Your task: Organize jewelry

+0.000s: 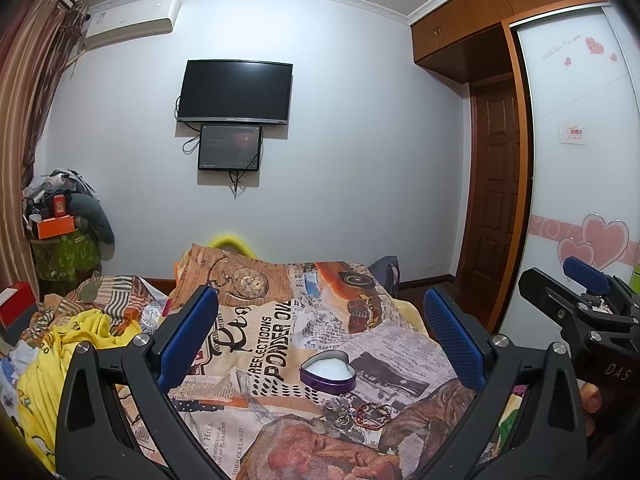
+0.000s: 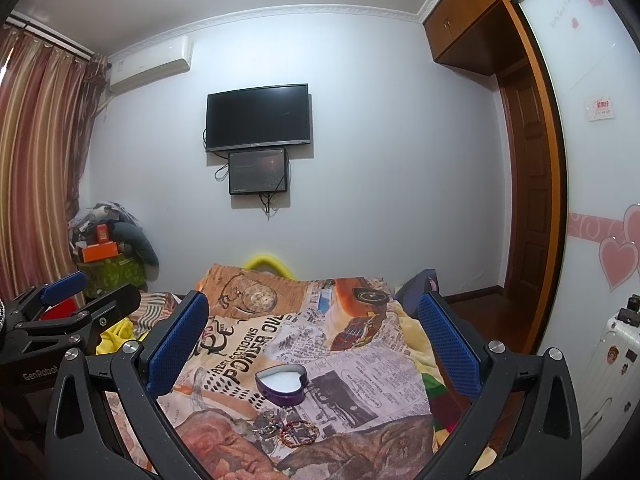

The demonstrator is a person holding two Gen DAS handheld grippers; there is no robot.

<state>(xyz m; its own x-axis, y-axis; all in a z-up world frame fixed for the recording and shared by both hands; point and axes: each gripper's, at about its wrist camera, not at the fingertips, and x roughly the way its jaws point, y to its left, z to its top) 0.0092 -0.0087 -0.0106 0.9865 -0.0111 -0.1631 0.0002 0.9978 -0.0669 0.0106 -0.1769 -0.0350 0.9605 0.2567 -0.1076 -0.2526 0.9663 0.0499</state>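
Jewelry, a small tangle of a red beaded bracelet, a multicoloured bead strand and some silvery metal pieces, lies on the blanket near its front edge, ahead of and below both grippers and touching neither. Left gripper: jaws wide apart, nothing between them; the pile sits low in the gap, nearer the right-hand pad. Right gripper: jaws likewise wide apart and empty; the same pile sits low and slightly toward the left-hand pad. Just behind the jewelry, apart from it by a narrow strip of cloth, stands a heart-shaped tin, lid off, purple metal wall, white padded lining inside; in the right wrist view the tin is central between the jaws. Finger pads are blue with a fine dimpled grip texture, set on black plastic arms with silver screw heads. The blanket is soft fleece, printed with newspaper text, a pocket watch and an orange vintage car, and covers a bed; yellow clothing is bunched at its left edge. Room: pale walls, a wall-mounted television with a smaller screen under it, an air conditioner, striped curtains, a wooden door, and a wardrobe door with pink heart decals.
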